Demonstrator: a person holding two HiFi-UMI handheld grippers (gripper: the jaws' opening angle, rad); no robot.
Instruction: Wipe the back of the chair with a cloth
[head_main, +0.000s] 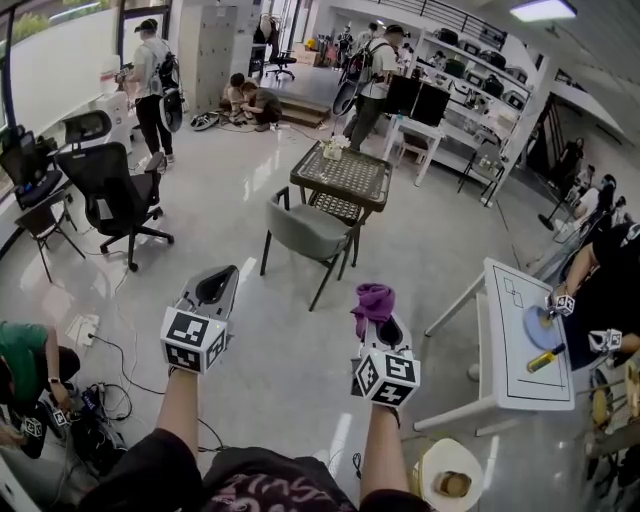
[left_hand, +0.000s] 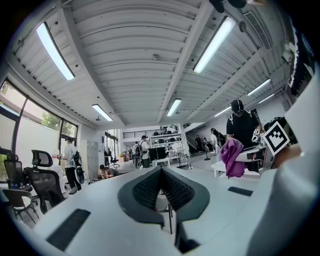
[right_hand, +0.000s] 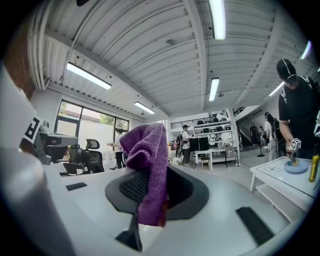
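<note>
Right gripper (head_main: 380, 322): jaws closed on a cloth (head_main: 373, 298), with nothing else between them. Left gripper (head_main: 218, 288): jaws closed together, pad against pad, and empty. Both were held up side by side with their tips directed toward the grey chair (head_main: 305, 228).

Cloth: purple, with a nubbly towelling surface. It was bunched rather than spread. In the right gripper view it rose in a crumpled hump above the jaw tips, and one fold hung down across the front of the pads. It was pinched between the pads, and its upper part stood free above them. In the head view it capped the tip of the right gripper as a small wad.

Position against the chair: the cloth was on the near side of the chair, well apart from it and not touching it, with open pale floor between them. The left gripper was also on the near side of the chair, off to its left.

Surroundings: a dark table (head_main: 340, 175) with a lattice top stood just beyond the chair, touching or nearly touching it. A black office chair (head_main: 105, 190) stood well to the left of the chair. A white table (head_main: 510, 340) stood to its right, with a person's hands working at it. Several people were standing or crouching farther back, beyond the chair.
</note>
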